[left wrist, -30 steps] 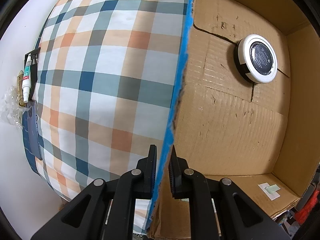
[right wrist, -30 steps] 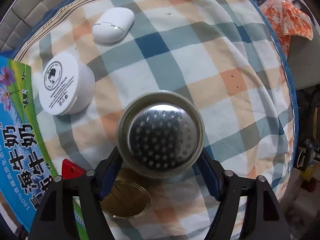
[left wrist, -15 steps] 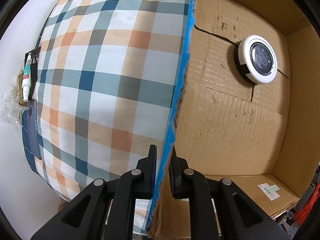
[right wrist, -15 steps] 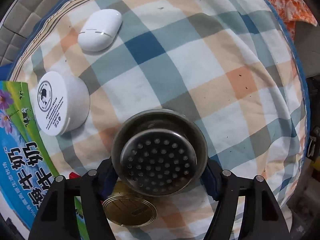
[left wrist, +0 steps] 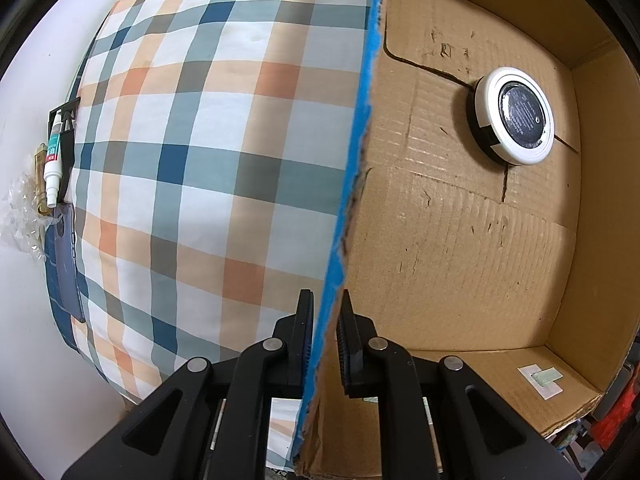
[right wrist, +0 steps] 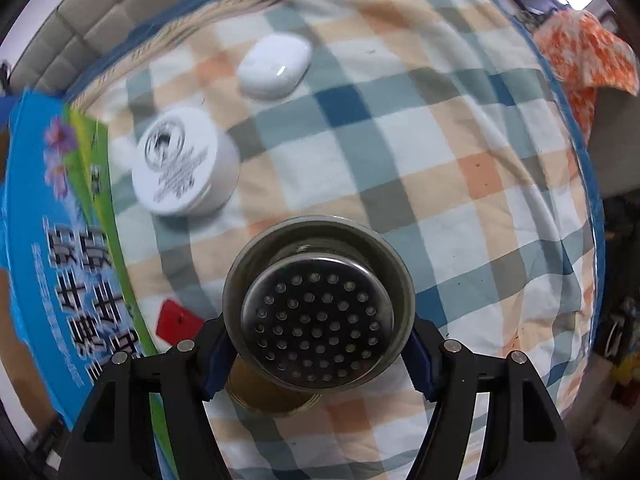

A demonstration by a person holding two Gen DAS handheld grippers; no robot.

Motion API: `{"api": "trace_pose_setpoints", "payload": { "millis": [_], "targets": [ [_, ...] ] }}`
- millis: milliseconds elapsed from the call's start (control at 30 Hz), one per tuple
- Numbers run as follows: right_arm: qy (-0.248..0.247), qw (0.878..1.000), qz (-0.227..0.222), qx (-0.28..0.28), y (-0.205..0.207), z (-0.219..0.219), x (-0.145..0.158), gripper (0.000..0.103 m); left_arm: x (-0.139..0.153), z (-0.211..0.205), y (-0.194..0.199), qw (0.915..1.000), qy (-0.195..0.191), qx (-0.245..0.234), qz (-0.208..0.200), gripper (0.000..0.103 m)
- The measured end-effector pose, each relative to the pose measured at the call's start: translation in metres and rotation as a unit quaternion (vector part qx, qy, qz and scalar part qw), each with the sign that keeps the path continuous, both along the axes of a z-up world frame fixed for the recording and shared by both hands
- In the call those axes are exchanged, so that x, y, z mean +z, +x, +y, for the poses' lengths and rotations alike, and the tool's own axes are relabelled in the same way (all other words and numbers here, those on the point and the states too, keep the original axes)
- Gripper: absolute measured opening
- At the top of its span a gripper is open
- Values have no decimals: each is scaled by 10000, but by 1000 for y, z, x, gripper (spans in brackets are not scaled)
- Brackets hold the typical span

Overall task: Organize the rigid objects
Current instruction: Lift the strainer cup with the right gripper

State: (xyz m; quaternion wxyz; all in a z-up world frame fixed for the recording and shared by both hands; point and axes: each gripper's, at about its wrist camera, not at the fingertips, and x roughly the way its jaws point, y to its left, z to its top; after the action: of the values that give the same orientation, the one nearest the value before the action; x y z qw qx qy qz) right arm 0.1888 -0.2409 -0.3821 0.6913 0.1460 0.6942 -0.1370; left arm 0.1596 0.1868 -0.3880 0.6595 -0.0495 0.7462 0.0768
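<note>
My left gripper (left wrist: 325, 312) is shut on the blue-edged wall of a cardboard box (left wrist: 440, 248). A round white and black compact (left wrist: 516, 120) lies inside the box. My right gripper (right wrist: 318, 344) is shut on a perforated steel sink strainer (right wrist: 318, 312) and holds it above the plaid bedsheet (right wrist: 420, 168). On the sheet lie a white cream jar (right wrist: 180, 168), a white oval case (right wrist: 276, 66), a red piece (right wrist: 176, 320) and a gold round lid (right wrist: 272, 394) partly hidden under the strainer.
The blue printed outer side of a box (right wrist: 60, 280) stands at the left in the right wrist view. A white tube (left wrist: 52, 164), a dark phone case (left wrist: 64, 260) and crinkled plastic (left wrist: 20, 216) lie by the wall. Orange cloth (right wrist: 580, 56) is far right.
My right gripper has lifted and swung with the strainer; the jar and oval case have shifted right in its view, and the view is motion-blurred. The left gripper has not moved.
</note>
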Motion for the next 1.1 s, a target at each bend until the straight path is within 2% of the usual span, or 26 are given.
{"api": "trace_pose_setpoints", "payload": {
  "millis": [100, 367, 433, 533, 733, 833, 967, 1033, 1100],
  "targets": [
    [48, 9996, 264, -42, 2, -2, -13, 73, 1, 0, 0, 10000, -11, 11, -6, 9],
    [194, 9981, 243, -538, 16, -23, -8, 78, 1, 2, 0, 10000, -21, 51, 2, 9],
    [253, 9982, 323, -447, 26, -27, -13, 78, 2, 3, 1, 10000, -24, 49, 2, 9],
    [348, 9957, 798, -319, 34, -20, -27, 79, 2, 5, 0, 10000, -50, 71, 0, 9],
    [369, 9951, 912, -87, 28, -10, -19, 79, 3, 7, 1, 10000, -52, 68, -4, 9],
    [368, 9934, 1085, -13, 16, 3, -26, 76, 3, 9, 0, 9999, -76, 85, -5, 9],
    [348, 9961, 784, -208, 14, 0, -24, 73, 1, 10, -2, 10000, -60, 50, -8, 9],
    [208, 9971, 728, -81, 3, -11, -16, 73, 1, 9, -1, 10000, -61, 39, -3, 9],
    [111, 9963, 840, 139, 9, -1, -16, 74, 1, 8, -1, 10000, -56, 35, 2, 9]
  ]
}}
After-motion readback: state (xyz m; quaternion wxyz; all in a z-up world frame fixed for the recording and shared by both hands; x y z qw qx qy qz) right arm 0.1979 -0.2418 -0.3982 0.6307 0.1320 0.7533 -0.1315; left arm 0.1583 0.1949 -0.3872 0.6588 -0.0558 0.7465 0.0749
